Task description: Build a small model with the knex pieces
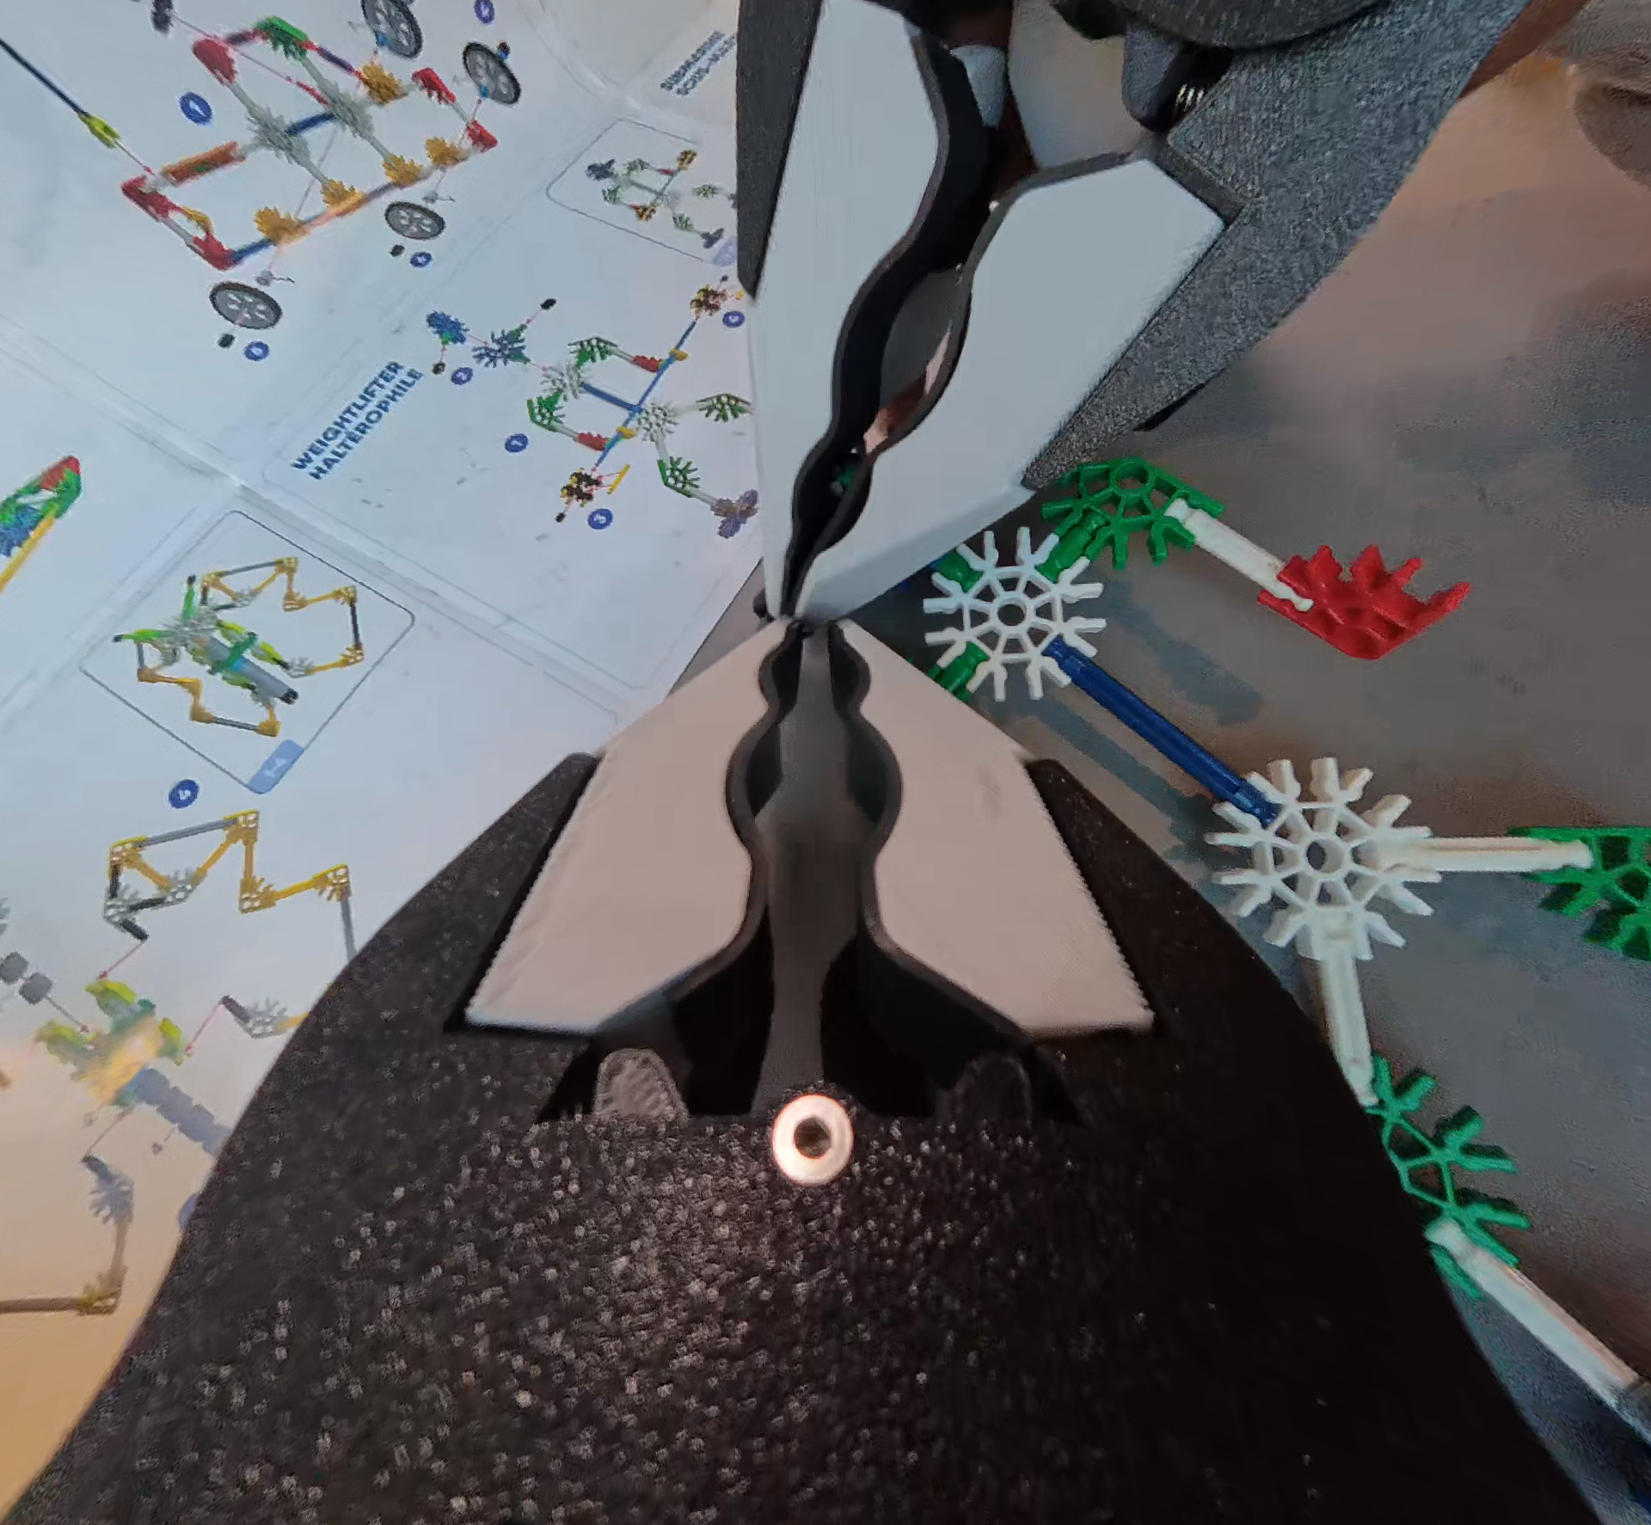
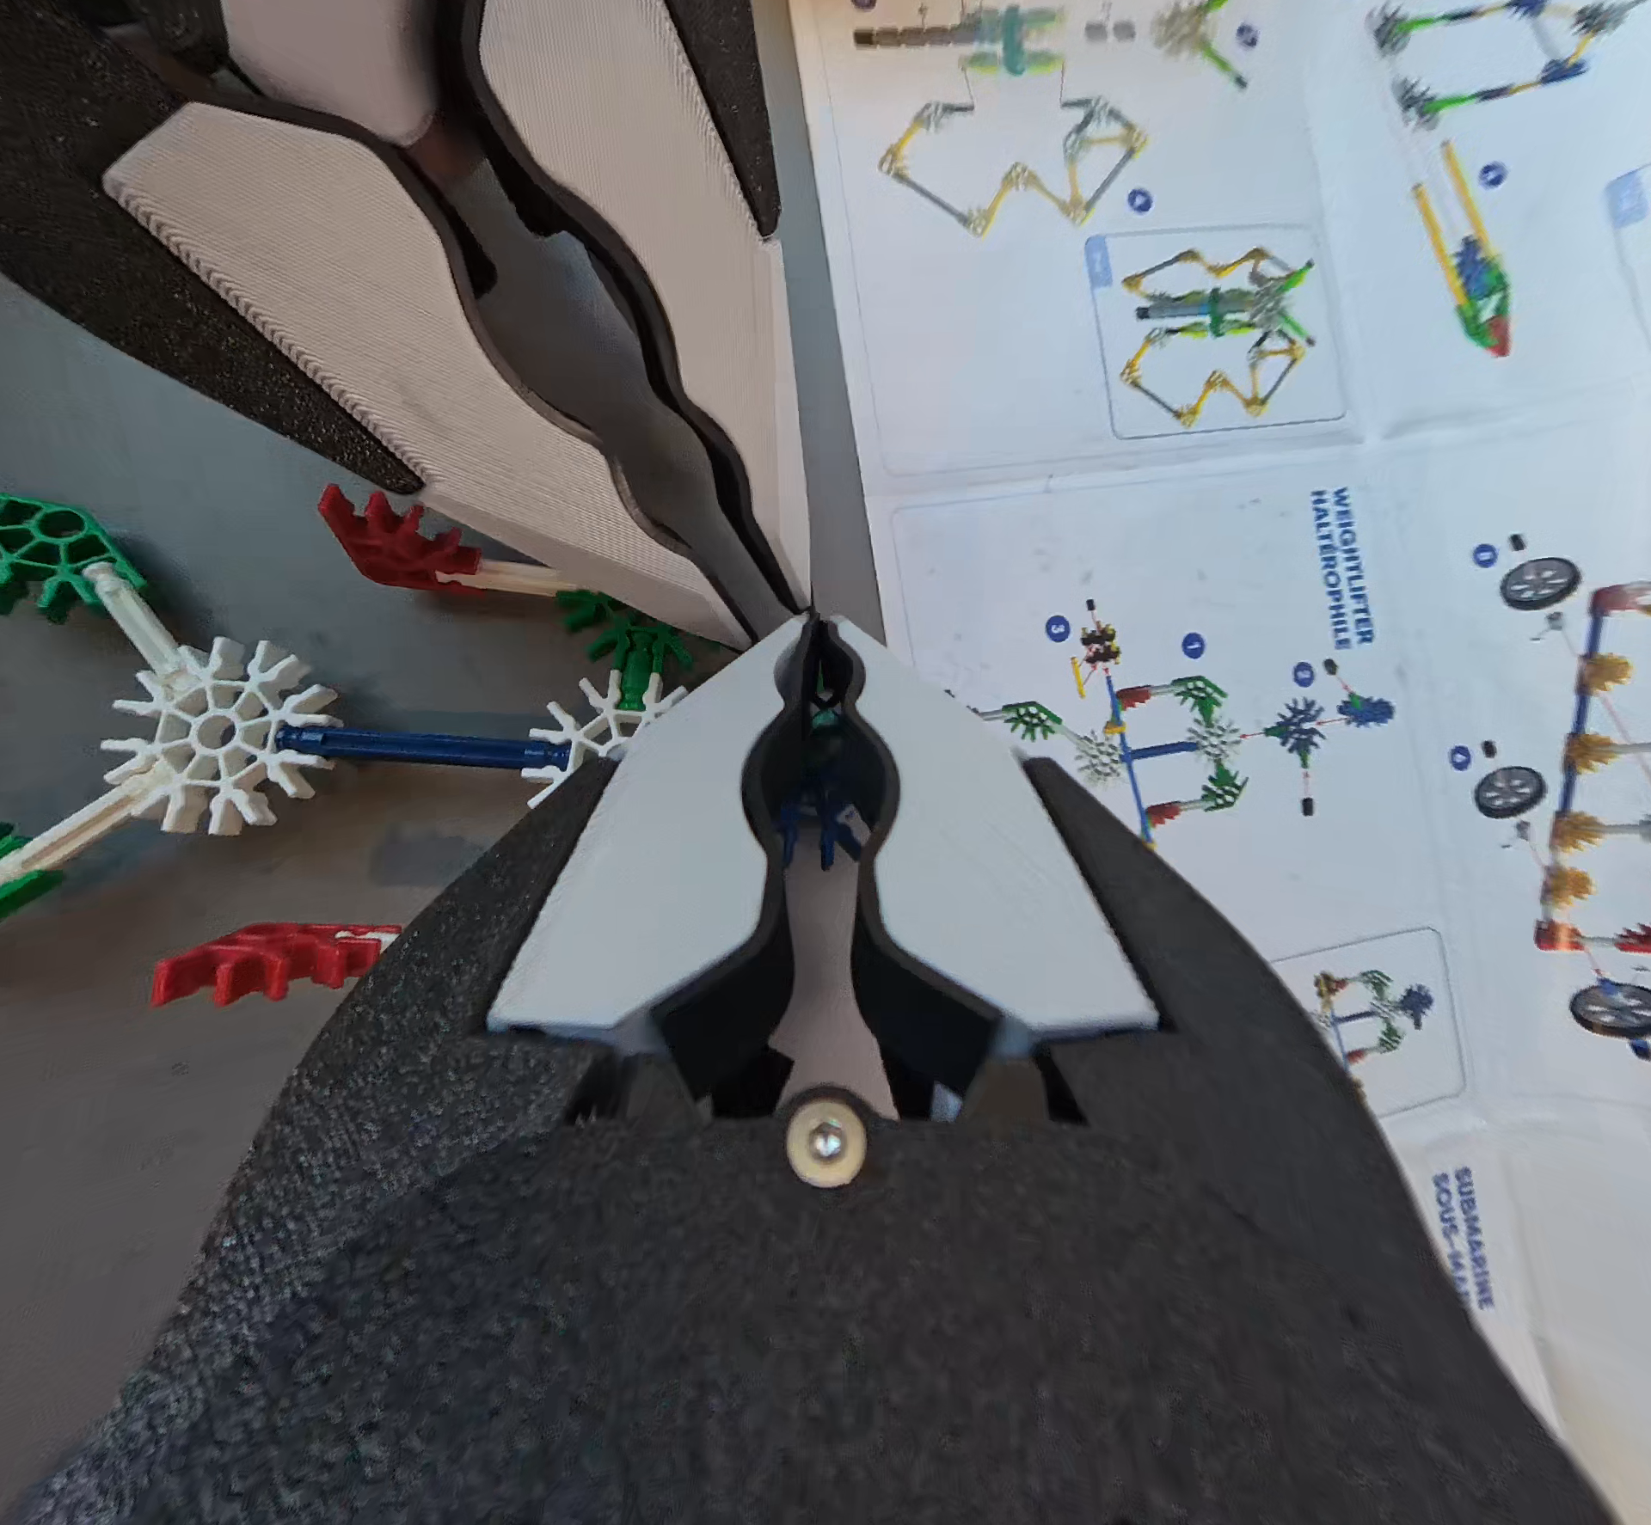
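My right gripper (image 2: 815, 629) is shut on a small blue spiky connector (image 2: 826, 821) with a green piece (image 2: 822, 723) just ahead of it, both between its pads. The green piece also shows between its fingers in the left wrist view (image 1: 849, 482), where the right gripper (image 1: 786, 602) comes in from the top. My left gripper (image 1: 795, 634) has its fingertips closed together, tip to tip against the right gripper's tips, above the edge of the instruction sheet (image 1: 357, 410). In the right wrist view the left gripper (image 2: 800, 611) reaches in from the upper left.
A built frame lies on the grey table (image 1: 1429, 366): white snowflake connectors (image 1: 1014, 611) (image 1: 1318, 857), a blue rod (image 1: 1152, 732), a green connector (image 1: 1130, 509) and a red connector (image 1: 1367, 602). A loose red connector (image 2: 268, 960) lies nearby. The sheet (image 2: 1251, 544) covers the other side. Both grippers' tips are close together, under 4 cm apart.
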